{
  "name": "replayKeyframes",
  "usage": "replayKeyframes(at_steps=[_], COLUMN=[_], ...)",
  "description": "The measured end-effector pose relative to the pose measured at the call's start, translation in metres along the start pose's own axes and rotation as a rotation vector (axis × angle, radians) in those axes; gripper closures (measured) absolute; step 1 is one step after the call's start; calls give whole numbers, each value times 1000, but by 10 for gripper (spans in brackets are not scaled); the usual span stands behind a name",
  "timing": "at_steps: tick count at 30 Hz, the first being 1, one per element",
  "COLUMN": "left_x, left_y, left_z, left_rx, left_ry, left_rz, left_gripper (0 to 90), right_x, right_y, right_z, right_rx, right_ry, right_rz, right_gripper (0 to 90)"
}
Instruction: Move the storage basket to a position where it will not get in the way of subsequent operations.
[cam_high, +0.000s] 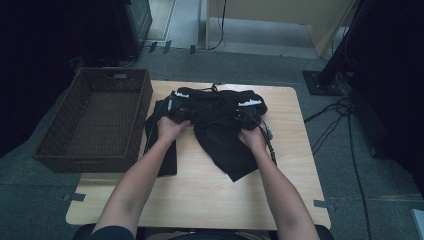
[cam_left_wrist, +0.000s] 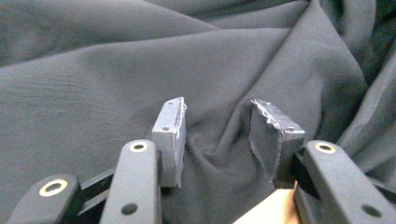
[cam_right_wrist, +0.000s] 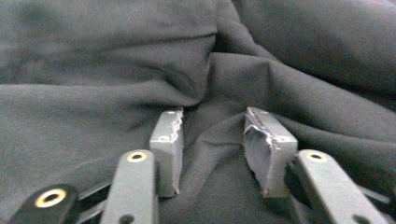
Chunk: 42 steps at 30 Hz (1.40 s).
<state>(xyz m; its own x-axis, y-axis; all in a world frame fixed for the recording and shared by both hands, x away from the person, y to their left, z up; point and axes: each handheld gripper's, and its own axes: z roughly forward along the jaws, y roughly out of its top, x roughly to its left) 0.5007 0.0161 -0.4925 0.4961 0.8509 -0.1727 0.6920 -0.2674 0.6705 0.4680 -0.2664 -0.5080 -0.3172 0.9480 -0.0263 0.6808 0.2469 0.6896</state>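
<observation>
A: Where's the garment (cam_high: 220, 125) sitting?

B: On the table (cam_high: 200, 195), toward twelve o'clock from the person, bunched in a heap. One flap trails down toward five o'clock. A flat dark piece (cam_high: 162, 145) lies at its nine o'clock, and the basket (cam_high: 95, 120) is farther out the same way.

A: And the grippers?

B: The left gripper (cam_high: 179, 114) is at the heap's nine o'clock end, the right gripper (cam_high: 248, 120) at its three o'clock end. So the long axis of the heap runs nine to three between them.

A: Jaws?

B: In the left gripper view the left gripper (cam_left_wrist: 219, 135) stands spread, with a ridge of cloth rising in the gap but the pads not pressing it. In the right gripper view the right gripper (cam_right_wrist: 215, 140) shows the same: spread, with a fold between the pads, nothing pinched.

A: Which way does the cloth lie from the jaws?

B: Straight ahead and under the tips, at twelve o'clock in both gripper views. I'd judge each hand equally near its own end, so a pinch needs only closing, no reach.
</observation>
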Motion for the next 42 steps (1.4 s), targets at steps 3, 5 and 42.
replayKeyframes(at_steps=[3,5,42], left_x=[8,8,-7], left_y=[-8,-12,-45], left_z=[-2,-3,-24], left_rx=[-6,-12,41], left_ry=[-27,-37,-11], left_rz=[-53,-77,37], left_gripper=[570,570,674], right_x=[-4,-9,-32], right_y=[-8,-13,-41], right_z=[-5,-4,-26], right_rx=[-14,-45,-69], right_ry=[8,22,-33], right_rz=[17,35,82], right_gripper=[573,587,570])
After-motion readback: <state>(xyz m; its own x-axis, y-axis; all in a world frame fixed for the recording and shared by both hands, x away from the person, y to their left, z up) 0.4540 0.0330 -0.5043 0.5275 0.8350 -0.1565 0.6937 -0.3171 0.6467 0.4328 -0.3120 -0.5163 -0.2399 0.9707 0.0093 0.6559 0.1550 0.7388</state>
